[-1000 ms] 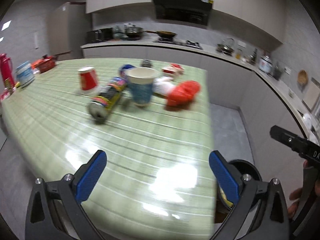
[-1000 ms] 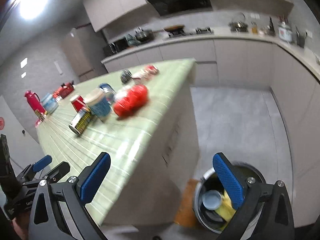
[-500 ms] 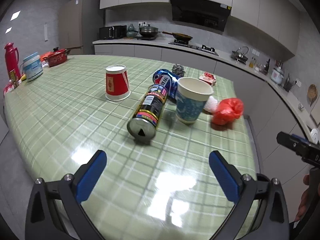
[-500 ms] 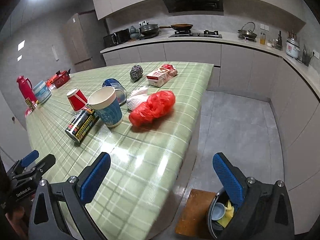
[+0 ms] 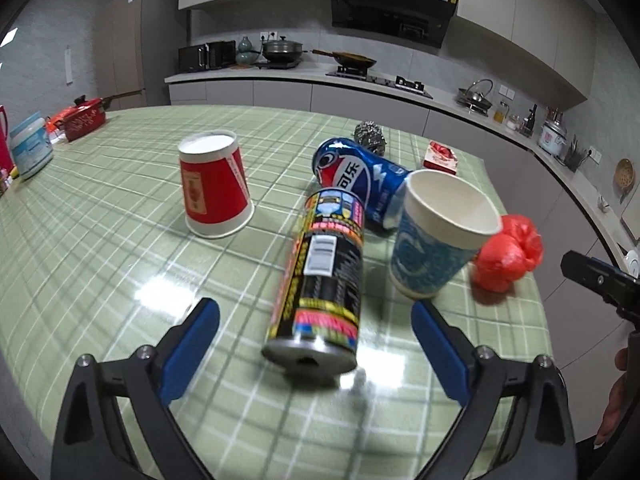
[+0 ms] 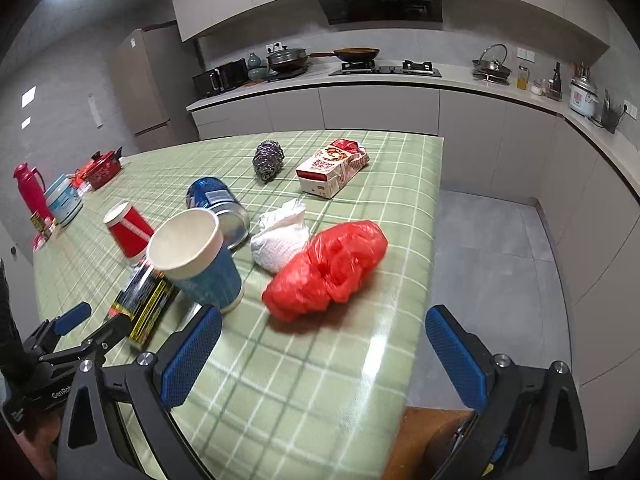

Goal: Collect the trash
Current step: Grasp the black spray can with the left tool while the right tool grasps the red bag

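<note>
**Trash pickup: nothing gripped, full pile still on the table**

Landmark: blue cup, upright, near the table's right edge. Left to right:

- Red cup: upside down, well left of the blue cup. Not collected.
- Black can: on its side, just left of the blue cup, base pointing at the left gripper.
- Pepsi can: on its side, behind and left of the blue cup, touching or nearly so.
- Steel scourer: well behind the cup.
- Tissue wad: just right of the cup, against the red bag.
- Carton: behind and right, near the far edge.
- Red bag: right of the cup, close to the table edge.

Grippers:
- Left gripper: spread wide, jaws closing; black can's base sits between the pads, not pinched.
- Right gripper: spread, empty, lined up with the red bag, no contact.

Status: no item lifted in these views. The bin is barely visible at the bottom right of the right wrist view, so I can't tell what's in it. My read: early grab stage, black can likely first for the left, red bag for the right. All seven pieces left to clear.
</note>
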Motion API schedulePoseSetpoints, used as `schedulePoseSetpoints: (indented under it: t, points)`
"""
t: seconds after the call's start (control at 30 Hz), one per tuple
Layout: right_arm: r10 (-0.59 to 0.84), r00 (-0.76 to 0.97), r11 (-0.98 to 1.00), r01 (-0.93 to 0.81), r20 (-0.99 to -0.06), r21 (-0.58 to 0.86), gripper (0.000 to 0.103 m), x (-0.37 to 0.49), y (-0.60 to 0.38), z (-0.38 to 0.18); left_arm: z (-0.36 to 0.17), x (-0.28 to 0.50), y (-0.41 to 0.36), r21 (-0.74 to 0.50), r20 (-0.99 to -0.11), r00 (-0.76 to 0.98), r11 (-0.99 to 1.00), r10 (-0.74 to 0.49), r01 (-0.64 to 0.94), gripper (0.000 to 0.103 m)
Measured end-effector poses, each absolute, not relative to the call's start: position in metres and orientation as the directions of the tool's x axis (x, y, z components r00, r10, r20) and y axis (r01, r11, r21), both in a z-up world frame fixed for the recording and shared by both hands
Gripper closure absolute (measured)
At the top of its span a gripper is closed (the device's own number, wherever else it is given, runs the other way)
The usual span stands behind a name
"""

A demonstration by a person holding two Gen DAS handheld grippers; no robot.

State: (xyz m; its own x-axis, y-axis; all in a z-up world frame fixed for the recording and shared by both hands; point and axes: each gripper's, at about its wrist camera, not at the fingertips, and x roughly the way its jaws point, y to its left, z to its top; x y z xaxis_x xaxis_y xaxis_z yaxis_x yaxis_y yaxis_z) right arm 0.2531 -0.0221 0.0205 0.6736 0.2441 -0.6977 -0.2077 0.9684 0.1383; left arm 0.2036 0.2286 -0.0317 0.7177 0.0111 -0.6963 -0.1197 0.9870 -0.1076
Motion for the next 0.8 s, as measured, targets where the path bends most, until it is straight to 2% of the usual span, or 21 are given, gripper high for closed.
schedulePoseSetpoints:
  t: [0.5, 0.6, 0.7, 0.8]
  points:
    - [0.190, 0.628, 0.981, -0.145, -0.755, 0.126, 0.013, 0.313, 0.000, -0.020, -0.053, 0.240, 0.239, -0.142, -0.755, 0.655, 0.984, -0.038, -0.106, 0.022]
    - [0.201, 0.607, 0.979, -0.150, -0.769, 0.137, 0.025, 0.321, 0.002, -0.029, -0.056, 0.243, 0.239, -0.151, -0.762, 0.645, 0.983, -0.048, -0.105, 0.029]
    - [0.214, 0.598, 0.976, -0.158, -0.773, 0.148, 0.045, 0.322, 0.005, -0.031, -0.057, 0.244, 0.236, -0.150, -0.766, 0.640, 0.985, -0.060, -0.088, 0.049]
    - [0.228, 0.603, 0.973, -0.166, -0.764, 0.159, 0.054, 0.317, 0.003, -0.029, -0.055, 0.242, 0.234, -0.154, -0.758, 0.649, 0.985, -0.070, -0.073, 0.050]
